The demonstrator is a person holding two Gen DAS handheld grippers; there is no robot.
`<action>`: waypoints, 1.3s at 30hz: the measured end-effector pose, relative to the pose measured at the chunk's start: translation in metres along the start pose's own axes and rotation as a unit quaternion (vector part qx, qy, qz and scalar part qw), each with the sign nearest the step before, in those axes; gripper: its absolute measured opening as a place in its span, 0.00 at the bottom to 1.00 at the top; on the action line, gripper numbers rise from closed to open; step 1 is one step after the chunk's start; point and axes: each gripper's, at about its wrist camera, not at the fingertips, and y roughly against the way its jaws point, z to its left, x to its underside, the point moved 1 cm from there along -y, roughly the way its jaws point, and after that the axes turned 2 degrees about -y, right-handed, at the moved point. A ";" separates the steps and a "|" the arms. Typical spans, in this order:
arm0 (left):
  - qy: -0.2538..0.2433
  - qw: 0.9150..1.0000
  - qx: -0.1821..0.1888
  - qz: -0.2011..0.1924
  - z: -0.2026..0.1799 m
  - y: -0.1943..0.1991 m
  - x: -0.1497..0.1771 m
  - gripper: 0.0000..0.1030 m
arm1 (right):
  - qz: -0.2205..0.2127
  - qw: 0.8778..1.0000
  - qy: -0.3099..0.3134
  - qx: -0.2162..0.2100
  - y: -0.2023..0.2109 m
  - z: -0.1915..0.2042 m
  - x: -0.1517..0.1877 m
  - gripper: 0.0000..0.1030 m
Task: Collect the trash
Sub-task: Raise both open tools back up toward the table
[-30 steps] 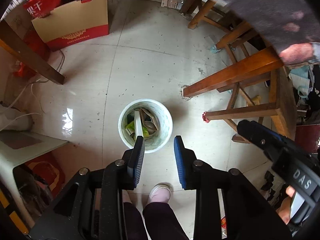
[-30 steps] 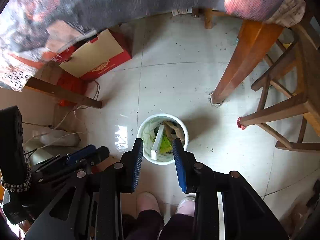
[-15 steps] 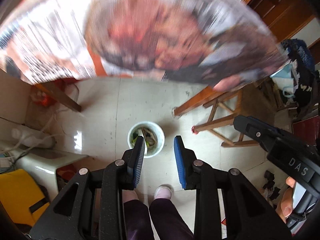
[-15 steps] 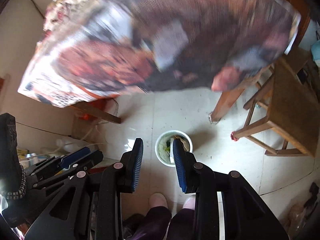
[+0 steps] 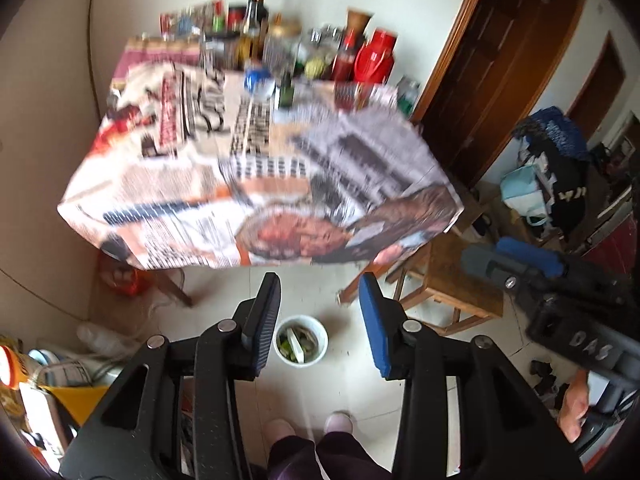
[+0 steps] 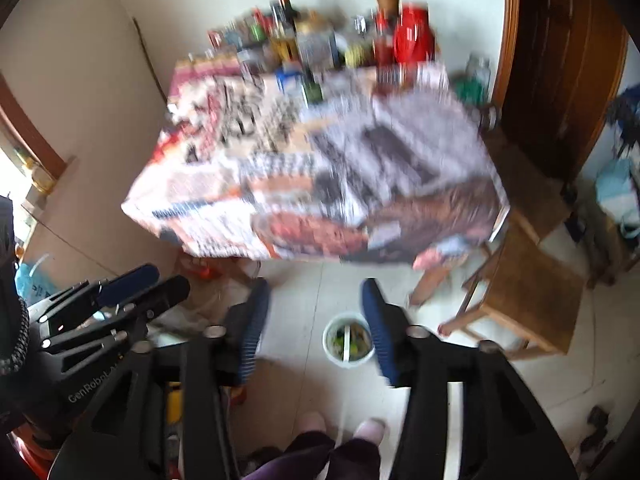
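A white trash bucket (image 5: 301,341) with green and white scraps stands on the tiled floor far below; it also shows in the right wrist view (image 6: 347,343). My left gripper (image 5: 319,322) is open and empty, high above the bucket. My right gripper (image 6: 313,326) is open and empty, also high above it. The right gripper shows at the right of the left wrist view (image 5: 552,300), and the left gripper at the left of the right wrist view (image 6: 108,308). A table covered in printed newspaper (image 5: 256,184) lies ahead, blurred.
Bottles, jars and a red thermos (image 5: 374,60) crowd the table's far edge. A wooden stool (image 5: 448,284) stands right of the table, a dark wooden door (image 5: 500,60) beyond it. Clutter lines the left floor. The person's feet (image 5: 308,426) are below.
Both grippers have risen and tilted up from just over the bucket; the bucket has shrunk in view and the tabletop with its bottles has come into sight. Both jaws have opened wider.
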 end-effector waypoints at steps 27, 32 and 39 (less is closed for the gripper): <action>-0.024 0.990 -0.014 -0.136 0.017 0.098 -0.090 0.67 | -0.181 0.983 -0.009 0.043 0.110 0.028 -0.057 0.72; -0.009 0.990 -0.031 -0.138 0.009 0.066 -0.132 0.67 | -0.185 0.982 0.001 0.028 0.092 0.002 -0.097 0.72; 0.016 0.987 -0.048 -0.152 -0.009 0.033 -0.200 0.67 | -0.190 0.981 0.025 0.014 0.078 -0.037 -0.168 0.72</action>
